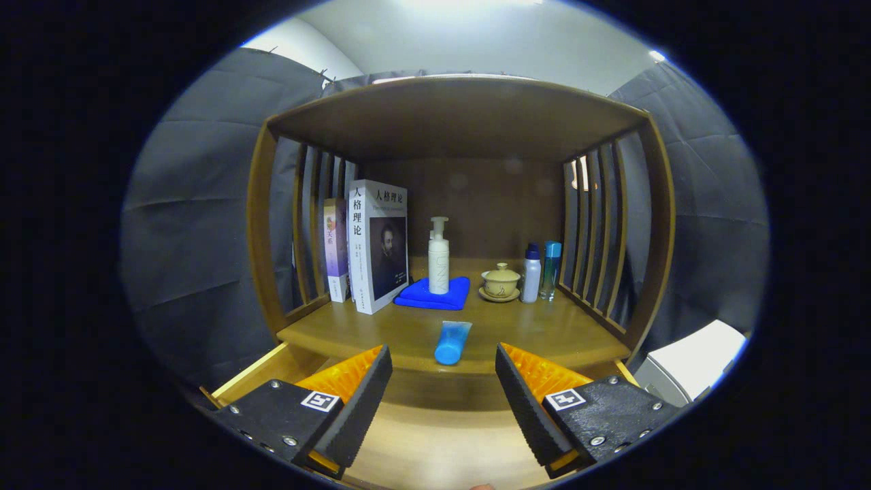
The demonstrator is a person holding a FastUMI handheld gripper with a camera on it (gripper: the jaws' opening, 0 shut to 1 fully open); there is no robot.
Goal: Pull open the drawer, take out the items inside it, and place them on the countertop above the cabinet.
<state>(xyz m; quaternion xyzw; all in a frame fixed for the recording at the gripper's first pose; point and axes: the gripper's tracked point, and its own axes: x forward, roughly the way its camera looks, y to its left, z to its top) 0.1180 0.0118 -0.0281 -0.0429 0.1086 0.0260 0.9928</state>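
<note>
Tongs: our tongs are spread wide apart and hold nothing; they hang over the open drawer, just in front of the cabinet's edge
Drawer: pulled out beneath the tongs; we see a pale bare wooden floor and its left side rail; no item shows on the part in sight
Table: the countertop sits above the drawer, roofed and walled by wooden slats
Blue tube: a blue tube lies on the table just beyond the tongs, between their lines, its cap end close to the front edge
Behind it: a white pump bottle stands on a folded blue cloth; two upright books to the left; a lidded tea bowl on a saucer and two slim bottles to the right
Risk: we judge the tube could roll or be nudged off the edge into the drawer if the tongs brush it; a careless reach could topple the pump bottle
Hidden: the tongs cover the drawer's corners and its near part is cut off, so we cannot tell whether anything remains inside
</note>
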